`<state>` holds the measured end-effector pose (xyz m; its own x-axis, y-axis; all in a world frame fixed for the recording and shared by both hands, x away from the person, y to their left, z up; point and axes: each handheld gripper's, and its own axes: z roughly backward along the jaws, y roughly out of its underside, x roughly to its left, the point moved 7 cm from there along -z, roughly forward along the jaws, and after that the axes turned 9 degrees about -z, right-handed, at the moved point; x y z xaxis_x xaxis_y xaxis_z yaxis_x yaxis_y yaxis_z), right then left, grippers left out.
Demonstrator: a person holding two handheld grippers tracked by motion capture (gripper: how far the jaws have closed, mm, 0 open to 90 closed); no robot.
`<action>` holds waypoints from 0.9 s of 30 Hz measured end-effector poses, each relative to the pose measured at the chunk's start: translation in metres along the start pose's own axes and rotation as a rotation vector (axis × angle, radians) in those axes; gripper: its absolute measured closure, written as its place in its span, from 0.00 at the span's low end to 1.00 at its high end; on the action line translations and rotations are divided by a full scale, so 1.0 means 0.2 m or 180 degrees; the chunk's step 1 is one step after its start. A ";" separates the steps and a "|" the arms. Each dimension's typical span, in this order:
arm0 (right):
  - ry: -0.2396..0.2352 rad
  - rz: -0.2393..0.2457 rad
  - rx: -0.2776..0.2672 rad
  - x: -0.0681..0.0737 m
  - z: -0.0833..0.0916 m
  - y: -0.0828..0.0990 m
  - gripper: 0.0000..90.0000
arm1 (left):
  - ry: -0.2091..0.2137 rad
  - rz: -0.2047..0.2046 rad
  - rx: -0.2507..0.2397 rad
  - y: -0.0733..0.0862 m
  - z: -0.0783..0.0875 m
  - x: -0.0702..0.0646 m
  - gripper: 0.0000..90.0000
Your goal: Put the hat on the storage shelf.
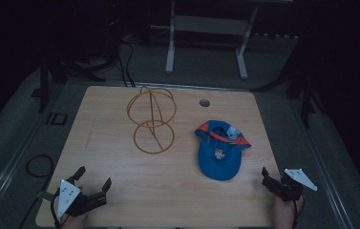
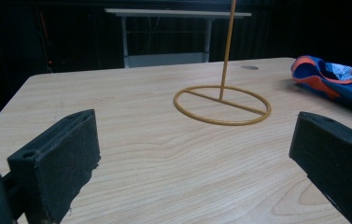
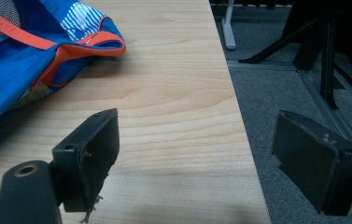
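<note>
Blue cloth with orange trim makes up the cap (image 1: 219, 151), which lies upside down on the right half of the wooden table (image 1: 120, 191), its brim pointing toward the near edge. To its left, well apart, stands a thin yellow wire stand (image 1: 152, 119) with a ring base and a looped top.

The cap looks light and soft; the crown would fold or sag under a pinch, while the brim seems stiffer and should keep its shape. The brim's near edge, or the orange-banded rim of the crown, looks like the surest place to take hold, since the fabric there is doubled and less likely to slip.

The right gripper (image 1: 274, 183) rests at the near right corner, just beside the cap's brim, jaws spread apart with nothing between them. The left gripper (image 1: 93, 186) sits at the near left corner, jaws likewise wide and empty, facing the wire stand.
</note>
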<state>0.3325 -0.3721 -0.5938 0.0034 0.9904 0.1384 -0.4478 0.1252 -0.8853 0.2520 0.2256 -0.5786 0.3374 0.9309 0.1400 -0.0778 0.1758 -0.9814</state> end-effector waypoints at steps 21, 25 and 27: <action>-0.0079 0.0059 0.0067 0.03 0.03 -0.08 0.15 | 0.0164 0.0060 0.0357 0.02 -0.01 -0.03 0.01; -0.0197 0.0072 0.0104 0.08 0.04 -0.14 0.14 | 0.0149 0.0094 0.0383 0.02 -0.01 -0.03 0.01; -0.0254 0.0079 0.0121 0.10 0.04 -0.17 0.14 | 0.0192 0.0124 0.0391 0.01 -0.01 -0.03 0.01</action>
<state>0.3404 -0.3578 -0.5580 -0.0786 0.9851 0.1528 -0.4807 0.0968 -0.8715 0.2518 0.2190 -0.5825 0.3875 0.9174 0.0902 -0.2049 0.1812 -0.9619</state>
